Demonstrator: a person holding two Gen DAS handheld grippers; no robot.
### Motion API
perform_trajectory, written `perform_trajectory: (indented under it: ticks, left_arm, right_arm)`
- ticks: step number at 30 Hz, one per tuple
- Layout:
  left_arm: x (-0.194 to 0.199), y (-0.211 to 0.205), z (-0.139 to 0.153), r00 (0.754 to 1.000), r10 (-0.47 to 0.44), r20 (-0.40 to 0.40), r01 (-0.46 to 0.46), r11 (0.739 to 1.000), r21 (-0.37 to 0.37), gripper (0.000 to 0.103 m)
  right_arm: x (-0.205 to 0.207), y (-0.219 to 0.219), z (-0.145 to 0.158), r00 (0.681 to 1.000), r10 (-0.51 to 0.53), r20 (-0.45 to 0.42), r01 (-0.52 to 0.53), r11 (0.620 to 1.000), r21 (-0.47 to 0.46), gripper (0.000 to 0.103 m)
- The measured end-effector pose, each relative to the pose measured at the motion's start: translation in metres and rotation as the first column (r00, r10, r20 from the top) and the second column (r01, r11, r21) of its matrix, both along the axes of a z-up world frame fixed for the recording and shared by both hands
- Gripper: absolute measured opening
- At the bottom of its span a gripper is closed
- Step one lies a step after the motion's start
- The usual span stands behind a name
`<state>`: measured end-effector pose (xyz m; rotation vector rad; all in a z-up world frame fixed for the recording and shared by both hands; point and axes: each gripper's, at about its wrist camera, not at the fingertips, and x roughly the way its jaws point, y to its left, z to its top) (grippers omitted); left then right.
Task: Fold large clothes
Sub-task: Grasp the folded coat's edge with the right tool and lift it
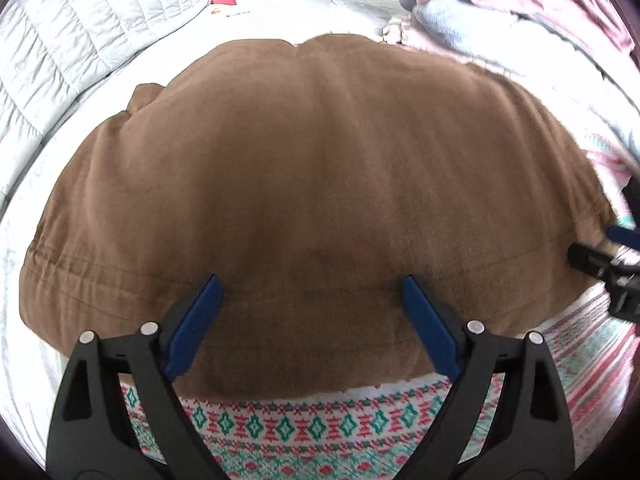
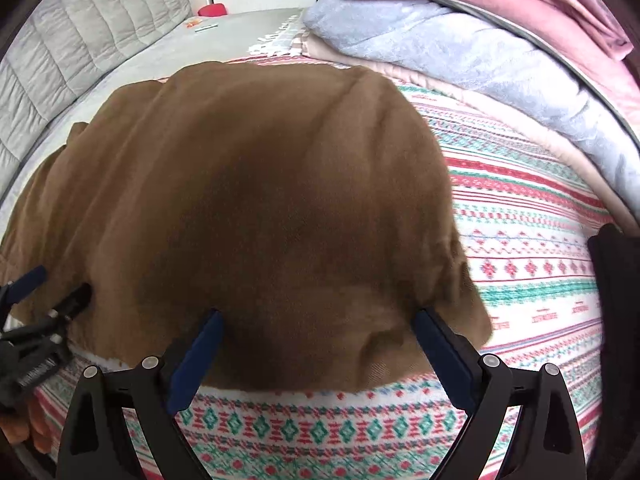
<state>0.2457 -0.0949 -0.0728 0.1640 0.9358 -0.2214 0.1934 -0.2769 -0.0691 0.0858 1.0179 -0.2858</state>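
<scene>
A large brown garment (image 1: 312, 184) lies spread and folded on a patterned blanket (image 1: 304, 432); it also shows in the right wrist view (image 2: 256, 200). My left gripper (image 1: 312, 292) is open, its blue pads over the garment's near hem, holding nothing. My right gripper (image 2: 316, 324) is open over the garment's near right edge, its right pad close to a folded corner. The right gripper shows at the right edge of the left wrist view (image 1: 608, 256), and the left gripper at the left edge of the right wrist view (image 2: 40, 304).
The patterned blanket (image 2: 520, 248) covers a bed. A pile of light blue and pink bedding (image 2: 460, 40) is heaped at the back right. A grey quilted headboard (image 2: 80, 32) stands at the back left, with a small red object (image 2: 211, 10) beyond.
</scene>
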Motion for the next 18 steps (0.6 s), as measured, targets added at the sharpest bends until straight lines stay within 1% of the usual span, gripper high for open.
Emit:
perform_trajectory:
  ticks: [2, 5, 6, 8, 10, 11, 12, 14, 16, 18]
  left_arm:
    - [-0.005, 0.005, 0.009, 1.0, -0.006, 0.011, 0.006, 1.0, -0.023, 0.091]
    - [-0.009, 0.016, 0.014, 1.0, -0.001, 0.021, 0.001, 1.0, -0.027, 0.091]
    - [-0.009, 0.021, 0.014, 1.0, 0.006, 0.018, -0.005, 1.0, -0.031, 0.091]
    - [-0.009, 0.034, 0.013, 1.0, 0.025, 0.008, -0.025, 0.999, -0.037, 0.091]
    - [-0.008, 0.045, 0.013, 0.999, 0.04, 0.0, -0.04, 0.998, -0.045, 0.091]
    - [-0.008, 0.053, 0.013, 0.999, 0.048, -0.005, -0.048, 0.997, -0.059, 0.091]
    - [-0.009, 0.057, 0.014, 0.999, 0.053, -0.005, -0.054, 0.996, -0.071, 0.091]
    - [-0.011, 0.065, 0.016, 0.998, 0.055, -0.003, -0.055, 0.994, -0.092, 0.091]
    - [-0.012, 0.067, 0.017, 0.999, 0.05, -0.008, -0.05, 0.993, -0.105, 0.091]
    - [-0.014, 0.067, 0.017, 0.999, 0.038, -0.009, -0.039, 0.992, -0.119, 0.091]
  right_arm:
    - [-0.006, -0.002, 0.002, 1.0, -0.002, 0.006, 0.002, 1.0, 0.001, 0.097]
    - [-0.014, -0.014, 0.009, 1.0, -0.027, 0.009, 0.026, 0.999, 0.018, 0.097]
    - [-0.018, -0.019, 0.011, 0.999, -0.042, 0.016, 0.042, 0.998, 0.038, 0.097]
    - [-0.028, -0.035, 0.013, 0.996, -0.084, 0.024, 0.08, 0.986, 0.144, 0.097]
    - [-0.04, -0.053, 0.008, 0.992, -0.126, 0.01, 0.117, 0.944, 0.31, 0.097]
    - [-0.047, -0.061, 0.003, 0.988, -0.152, -0.004, 0.141, 0.91, 0.391, 0.097]
    - [-0.052, -0.067, -0.002, 0.984, -0.176, -0.014, 0.164, 0.879, 0.448, 0.097]
    - [-0.058, -0.072, -0.01, 0.979, -0.202, -0.023, 0.186, 0.842, 0.506, 0.097]
    - [-0.058, -0.074, -0.017, 0.978, -0.208, -0.017, 0.181, 0.808, 0.56, 0.097]
    - [-0.054, -0.076, -0.027, 0.973, -0.232, -0.015, 0.195, 0.778, 0.598, 0.097]
